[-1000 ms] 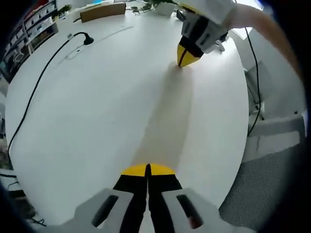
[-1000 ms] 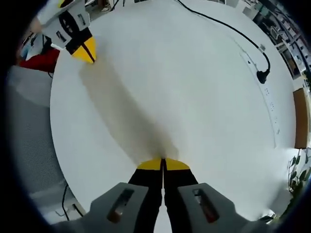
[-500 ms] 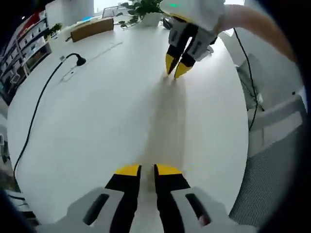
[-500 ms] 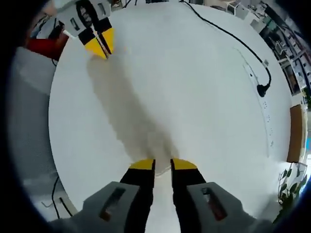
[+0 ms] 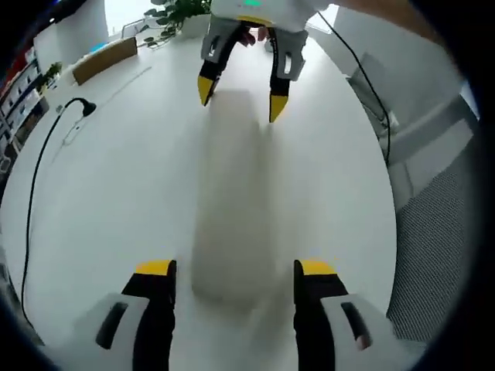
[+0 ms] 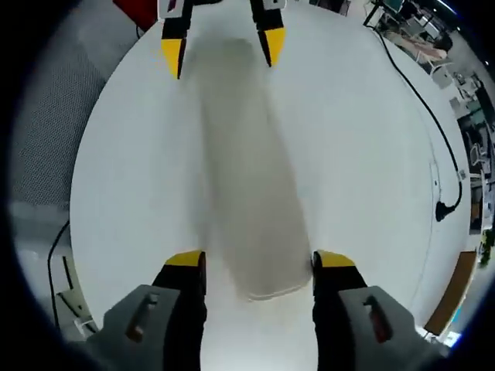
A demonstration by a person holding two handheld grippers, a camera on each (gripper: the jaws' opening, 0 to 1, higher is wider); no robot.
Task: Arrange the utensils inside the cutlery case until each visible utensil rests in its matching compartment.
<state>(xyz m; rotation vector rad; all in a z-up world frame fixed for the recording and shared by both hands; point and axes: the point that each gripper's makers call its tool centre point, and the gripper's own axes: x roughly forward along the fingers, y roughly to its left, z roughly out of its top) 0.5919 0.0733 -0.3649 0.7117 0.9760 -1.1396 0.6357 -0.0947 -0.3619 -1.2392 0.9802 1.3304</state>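
The left gripper view is looking down and forward over a round white surface [image 5: 116, 193], close above it, its own left gripper [image 5: 232, 270] rising from the bottom with fingers [image 5: 157, 270] spread wide. It is facing the right gripper [image 5: 238, 89] at the far side. The right gripper view is looking back the opposite way from similarly near. Both views are sharing the stretch of surface between the two grippers and a black cable [image 5: 35, 185] lying toward one edge.
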